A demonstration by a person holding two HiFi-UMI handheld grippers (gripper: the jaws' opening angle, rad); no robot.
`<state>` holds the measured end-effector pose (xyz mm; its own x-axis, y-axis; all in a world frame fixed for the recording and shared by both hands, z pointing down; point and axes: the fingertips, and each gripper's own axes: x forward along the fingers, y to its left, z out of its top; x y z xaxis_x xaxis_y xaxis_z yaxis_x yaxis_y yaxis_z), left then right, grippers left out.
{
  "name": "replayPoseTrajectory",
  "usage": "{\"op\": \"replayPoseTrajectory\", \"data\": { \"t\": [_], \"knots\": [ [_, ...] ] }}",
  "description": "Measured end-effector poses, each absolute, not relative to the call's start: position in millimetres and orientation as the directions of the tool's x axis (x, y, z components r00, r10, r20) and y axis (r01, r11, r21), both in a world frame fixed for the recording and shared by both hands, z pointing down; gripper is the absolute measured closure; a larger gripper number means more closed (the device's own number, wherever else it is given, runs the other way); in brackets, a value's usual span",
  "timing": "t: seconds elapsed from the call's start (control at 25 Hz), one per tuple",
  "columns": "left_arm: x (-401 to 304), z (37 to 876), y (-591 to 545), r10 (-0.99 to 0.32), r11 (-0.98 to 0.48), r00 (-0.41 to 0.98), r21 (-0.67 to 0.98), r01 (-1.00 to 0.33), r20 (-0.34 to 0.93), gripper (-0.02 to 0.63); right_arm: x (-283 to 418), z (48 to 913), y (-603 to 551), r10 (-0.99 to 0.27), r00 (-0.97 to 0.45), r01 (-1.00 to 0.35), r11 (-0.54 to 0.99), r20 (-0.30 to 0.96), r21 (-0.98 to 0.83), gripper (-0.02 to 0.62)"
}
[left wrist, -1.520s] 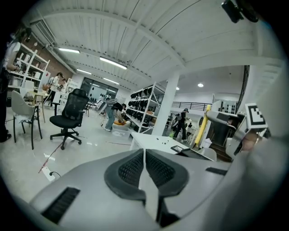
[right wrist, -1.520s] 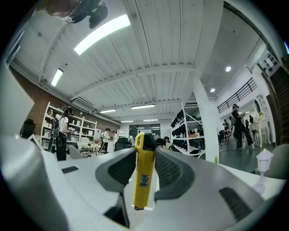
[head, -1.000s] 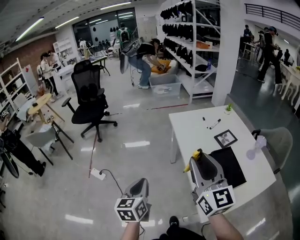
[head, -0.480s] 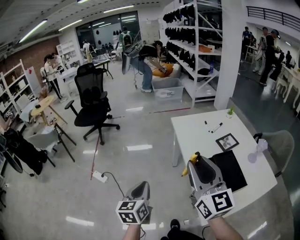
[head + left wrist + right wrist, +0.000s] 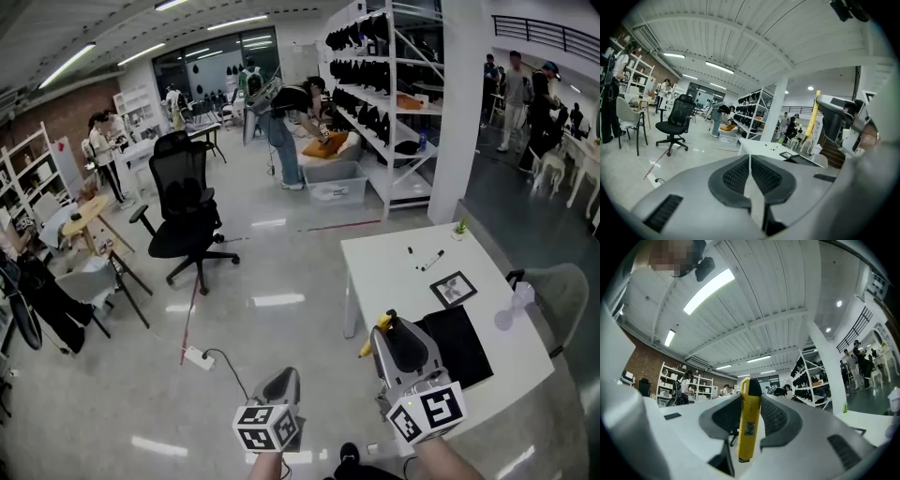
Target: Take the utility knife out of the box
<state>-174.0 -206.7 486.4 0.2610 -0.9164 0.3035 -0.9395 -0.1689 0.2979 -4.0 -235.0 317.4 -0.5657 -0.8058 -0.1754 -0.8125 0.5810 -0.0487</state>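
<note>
A yellow utility knife (image 5: 749,420) with a black tip stands clamped between the pads of my right gripper (image 5: 749,416), which points slightly upward. In the head view the right gripper (image 5: 382,326) hovers over the near left corner of the white table (image 5: 398,272), and the knife (image 5: 373,336) shows as a yellow sliver at its tip. My left gripper (image 5: 281,382) hangs lower left over the floor. In the left gripper view its pads meet with nothing between them (image 5: 750,174), and the knife (image 5: 813,116) shows at right. No box is visible.
A black mat (image 5: 459,342) lies on the table beside the right gripper, with a marker card (image 5: 453,288) and pens (image 5: 427,259) farther back. A black office chair (image 5: 183,211) stands on the floor at left, a power strip (image 5: 195,357) nearer. Shelving and several people fill the background.
The head view has shifted slightly, so the table and right gripper sit a little lower in frame. Both grippers keep their grip and place.
</note>
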Motion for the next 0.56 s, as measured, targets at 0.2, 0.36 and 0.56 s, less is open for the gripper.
{"op": "replayPoseTrajectory", "data": {
  "t": [0.2,0.36,0.56],
  "knots": [
    [-167.0,486.8,-211.8,-0.916,-0.176,0.266,0.298,-0.938,0.299,0.586,0.4,318.1,-237.2,-0.804,-0.567,-0.811,0.582,-0.179,-0.049,0.466],
    [-165.8,486.3,-213.2,-0.916,-0.182,0.272,0.298,-0.937,0.296,0.586,0.8,317.3,-236.8,-0.805,-0.565,-0.813,0.581,-0.18,-0.048,0.466],
    [-163.5,483.1,-212.5,-0.916,-0.185,0.274,0.297,-0.937,0.294,0.586,2.0,315.9,-235.1,-0.806,-0.566,-0.814,0.58,-0.176,-0.039,0.466]
  ]
}}
